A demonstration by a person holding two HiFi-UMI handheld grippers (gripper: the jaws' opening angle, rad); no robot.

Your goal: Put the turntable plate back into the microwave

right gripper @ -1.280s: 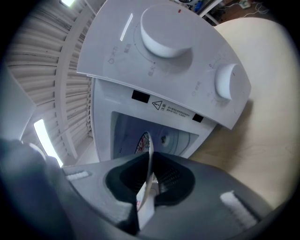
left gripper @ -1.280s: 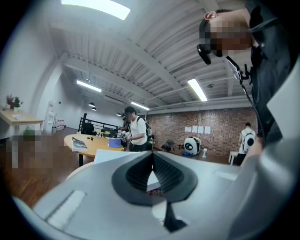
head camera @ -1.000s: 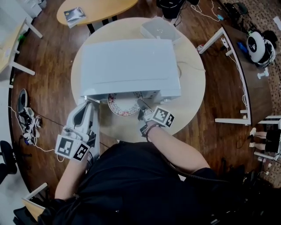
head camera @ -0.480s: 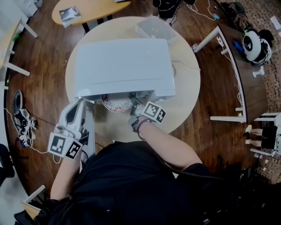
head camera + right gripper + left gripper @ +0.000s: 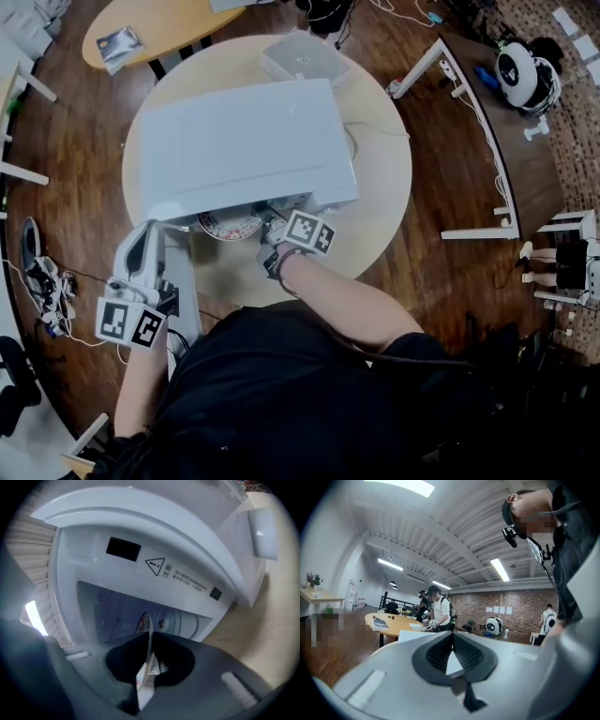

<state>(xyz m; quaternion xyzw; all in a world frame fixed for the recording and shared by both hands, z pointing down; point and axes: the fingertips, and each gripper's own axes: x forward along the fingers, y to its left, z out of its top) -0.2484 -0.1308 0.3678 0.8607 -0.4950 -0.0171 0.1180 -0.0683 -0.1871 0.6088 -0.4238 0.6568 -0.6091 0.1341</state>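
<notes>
Right claw (image 5: 268, 227) pinching the near rim of the turntable plate (image 5: 225, 225), half inside the microwave (image 5: 239, 141) mouth; left claw (image 5: 155, 232) pressed together, off to the left. Keep the plate level, slide farther in, centre on the cavity floor before letting go

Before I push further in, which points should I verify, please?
1. Grip: right gripper clamps the plate by its rim: ok.
2. Access: door of the microwave stands open: ok.
3. Door hold: left gripper is shut on a white edge, apparently the door: ok.
4. Plate fully inside the cavity: not ok, part shows outside.
5. Cavity floor ready for the plate: cannot tell, too dim.
</notes>
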